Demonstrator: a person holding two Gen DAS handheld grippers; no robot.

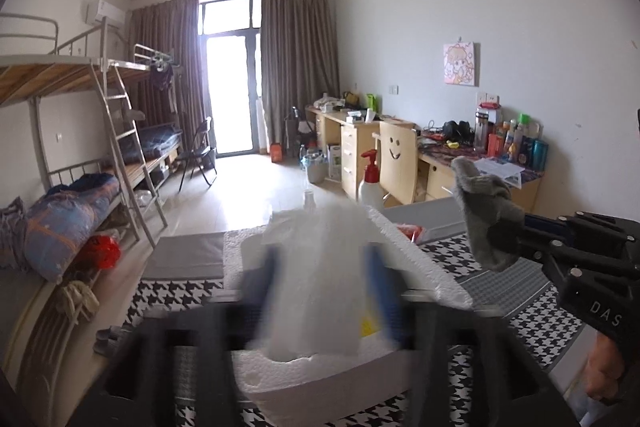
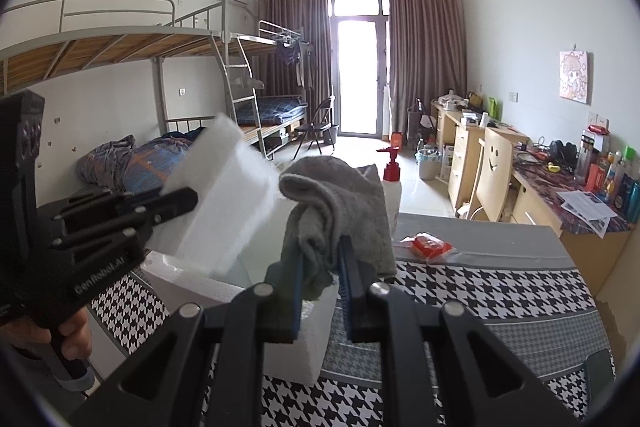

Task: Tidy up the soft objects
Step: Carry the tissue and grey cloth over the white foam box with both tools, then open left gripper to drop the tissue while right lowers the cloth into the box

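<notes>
Over the table's houndstooth cloth (image 2: pixel 480 291), on the near side: white foam box (image 1: pixel 304 379), open at the top, rim crumbly and chipped. Above that box, both grippers side by side, each in a hand.

Left gripper (image 1: pixel 324 267): jaws standing wide apart, blue fingers smeared by motion blur in the left wrist view. Between them, a white bag (image 1: pixel 316 307) – pale, translucent, hanging down over the box's opening, a small yellow mark low on its right side. Impossible to tell through the blur whether either pad touches it. Seen from the right wrist view, same bag as a broad white slab just past the left gripper's tip, tilted, over the box's far left corner. Left hand (image 2: pixel 68 339) wrapped round the handle below.

Right gripper (image 2: pixel 320 255): jaws close together, clamped on a grey cloth (image 2: pixel 336 195). Cloth bunched and folded – upper part piled above the fingertips, a short end drooping between the fingers onto the box's near wall. From the left wrist view, held up in the air to the right of the bag, apart from it. Right hand (image 1: pixel 604 367) at the frame's lower right edge.

Behind the box on the table: white pump bottle (image 2: pixel 391 167) with a red top, upright, partly hidden by the cloth. To its right, lying flat, a red packet (image 2: pixel 430 246) in clear wrap.
</notes>
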